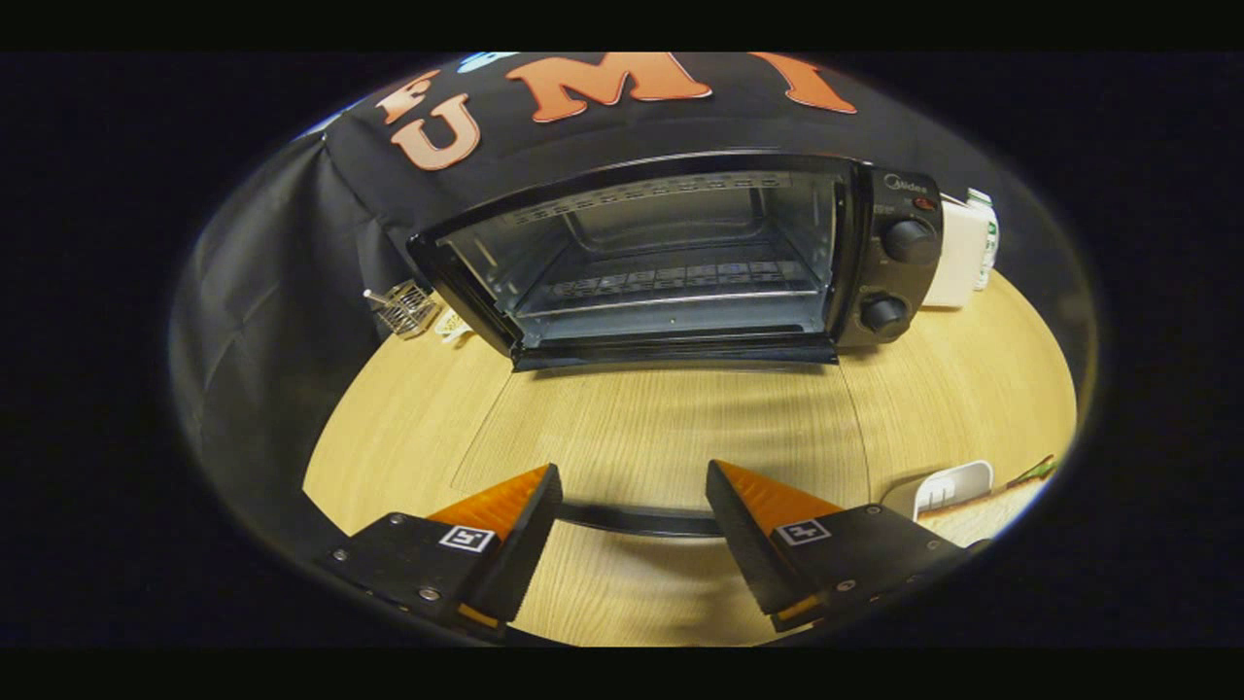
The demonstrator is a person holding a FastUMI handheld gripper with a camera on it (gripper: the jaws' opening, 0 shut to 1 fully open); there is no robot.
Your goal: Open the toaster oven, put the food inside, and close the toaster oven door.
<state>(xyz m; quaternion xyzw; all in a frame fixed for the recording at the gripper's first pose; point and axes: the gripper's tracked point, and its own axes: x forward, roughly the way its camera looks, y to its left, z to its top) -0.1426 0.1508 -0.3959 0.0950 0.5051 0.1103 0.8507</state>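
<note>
The black toaster oven point(680, 253) stands at the back of the wooden table, and its cavity holds just a wire shelf point(671, 282). Its glass door point(661, 428) is folded down flat toward me, and the table shows through it. The door's black handle bar point(637, 520) runs crosswise between my two orange fingers. My gripper point(632, 476) is open, with the fingers wide apart on either side of the handle and not pressing on it. Off to the right of my right finger lies the food point(1016, 491), which looks like a sandwich, partly hidden beside a white holder point(948, 489).
Two black knobs point(909, 240) sit on the oven's right panel. A white box point(957, 253) stands just right of the oven. A small wire rack point(403, 309) lies at the oven's left corner. Black cloth walls the booth behind and to the left.
</note>
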